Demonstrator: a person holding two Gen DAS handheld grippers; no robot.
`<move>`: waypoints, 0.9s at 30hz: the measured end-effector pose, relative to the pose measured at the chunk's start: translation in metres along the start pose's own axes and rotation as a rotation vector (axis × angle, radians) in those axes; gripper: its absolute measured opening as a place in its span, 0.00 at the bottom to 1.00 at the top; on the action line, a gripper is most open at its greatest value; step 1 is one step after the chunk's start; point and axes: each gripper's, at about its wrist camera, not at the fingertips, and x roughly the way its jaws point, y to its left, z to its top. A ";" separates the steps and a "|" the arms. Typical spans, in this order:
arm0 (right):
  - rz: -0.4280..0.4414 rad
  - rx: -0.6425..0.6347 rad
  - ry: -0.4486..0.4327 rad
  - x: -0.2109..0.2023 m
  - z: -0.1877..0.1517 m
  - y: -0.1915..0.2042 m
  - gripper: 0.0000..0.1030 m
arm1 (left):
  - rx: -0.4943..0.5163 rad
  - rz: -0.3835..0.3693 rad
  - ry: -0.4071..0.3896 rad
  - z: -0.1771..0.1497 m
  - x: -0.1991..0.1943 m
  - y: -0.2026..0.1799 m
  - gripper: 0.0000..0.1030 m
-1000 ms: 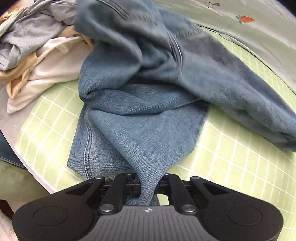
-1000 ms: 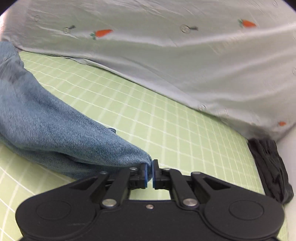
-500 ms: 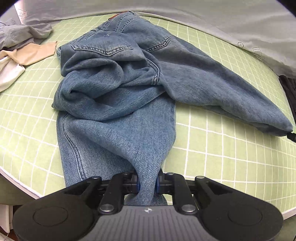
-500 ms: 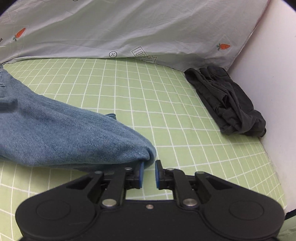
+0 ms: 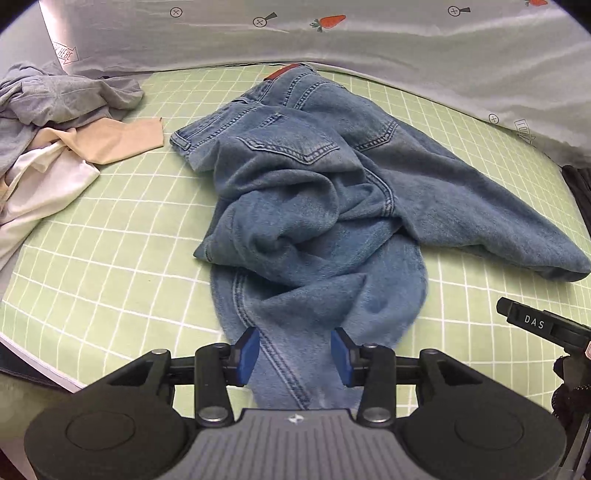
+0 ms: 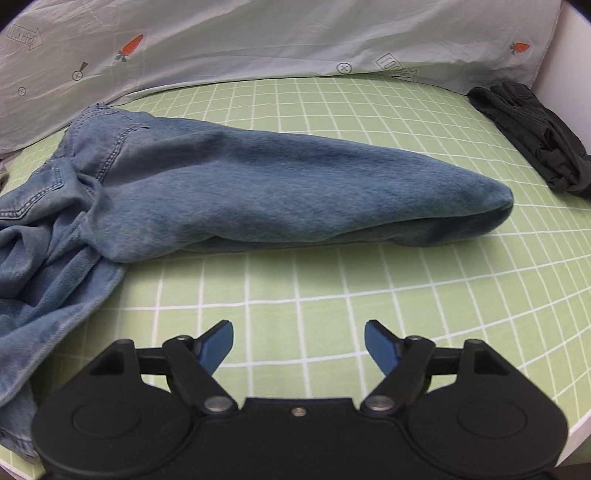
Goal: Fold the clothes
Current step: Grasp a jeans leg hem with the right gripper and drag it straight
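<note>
The white sheet (image 6: 258, 33) says "LOOK HERE" (with carrots). Both the left claw (image 5: 294, 350) and the right claw (image 6: 299, 341) have just spread, letting go of the crumpled blue denim jeans (image 5: 314, 206).

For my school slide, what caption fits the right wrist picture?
Open right hand-held gripper over the green checked mat, empty, with the blue jeans lying beyond it.

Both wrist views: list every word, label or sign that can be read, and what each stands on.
"DAS": white letters on the black device at the right edge of the left wrist view.
"LOOK HERE": inside an arrow printed on the grey sheet, top left of the right wrist view.
A second arrow print on that sheet: partly hidden, not readable.
Carrots and circled crosses: pictures only, no text.
Red tag on the jeans: too small to read.
</note>
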 end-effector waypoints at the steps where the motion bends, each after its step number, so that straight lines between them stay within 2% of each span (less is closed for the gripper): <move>1: 0.025 -0.002 -0.003 0.000 -0.001 0.014 0.79 | 0.006 0.005 0.001 0.002 0.003 0.009 0.46; 7: 0.109 0.002 0.035 0.008 -0.002 0.090 0.80 | 0.006 0.005 0.019 0.020 0.020 0.071 0.46; 9: 0.079 -0.012 0.072 0.016 -0.006 0.112 0.79 | 0.007 0.009 0.012 0.026 0.022 0.088 0.46; 12: 0.073 -0.002 0.098 0.021 -0.011 0.125 0.68 | 0.001 0.008 0.011 0.032 0.024 0.103 0.46; 13: 0.068 -0.005 0.098 0.020 -0.012 0.126 0.67 | -0.003 0.004 0.015 0.033 0.026 0.107 0.46; 15: 0.049 -0.021 0.095 0.018 -0.013 0.128 0.57 | -0.018 -0.010 0.026 0.037 0.033 0.110 0.46; 17: 0.010 -0.039 0.079 0.015 -0.014 0.126 0.27 | -0.034 -0.022 0.035 0.041 0.038 0.110 0.46; 18: 0.015 -0.033 0.078 0.014 -0.014 0.122 0.22 | -0.042 -0.027 0.037 0.043 0.040 0.109 0.46; 19: 0.027 -0.018 0.080 0.014 -0.014 0.116 0.13 | -0.051 -0.031 0.039 0.045 0.042 0.107 0.46; 23: 0.057 0.051 0.092 0.014 -0.010 0.088 0.10 | -0.082 -0.032 0.035 0.051 0.045 0.099 0.46; 27: -0.023 0.075 0.071 0.008 0.000 0.048 0.08 | -0.114 -0.022 0.029 0.056 0.045 0.088 0.46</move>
